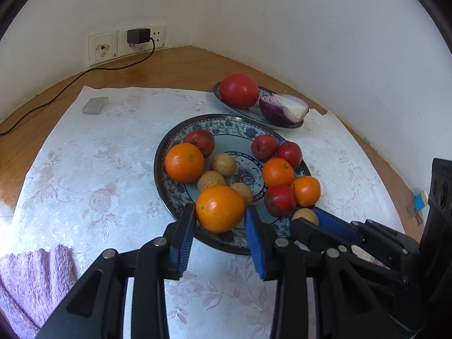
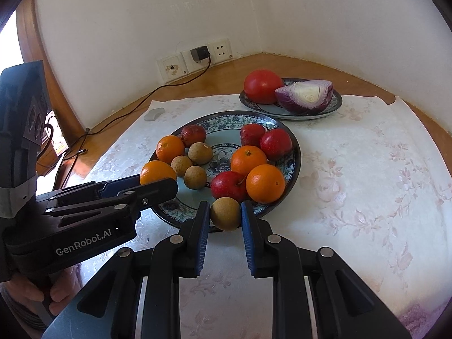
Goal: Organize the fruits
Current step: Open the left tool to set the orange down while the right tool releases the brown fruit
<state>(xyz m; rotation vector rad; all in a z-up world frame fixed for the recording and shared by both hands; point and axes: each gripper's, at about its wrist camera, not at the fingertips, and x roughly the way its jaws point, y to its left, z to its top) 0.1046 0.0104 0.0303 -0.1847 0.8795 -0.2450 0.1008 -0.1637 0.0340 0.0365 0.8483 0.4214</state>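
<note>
Glossy orange (image 1: 220, 208) clamped in my left gripper (image 1: 220, 224), rough tan longan (image 2: 225, 213) pinched in my right gripper (image 2: 225, 220), over the patterned ceramic plate (image 2: 293, 152), frame centre.

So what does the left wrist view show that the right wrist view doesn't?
Only the left wrist view: a lilac towel at the cloth's near left corner, and the left hand-held gripper seen head-on, shut on an orange.
Only the right wrist view: the cut face of the red onion half, a person's hand, and the right hand-held gripper head-on, shut on a small brown fruit.
Both: the patterned fruit plate, the tomato and onion on the far plate, the wall charger, and a grey block.
</note>
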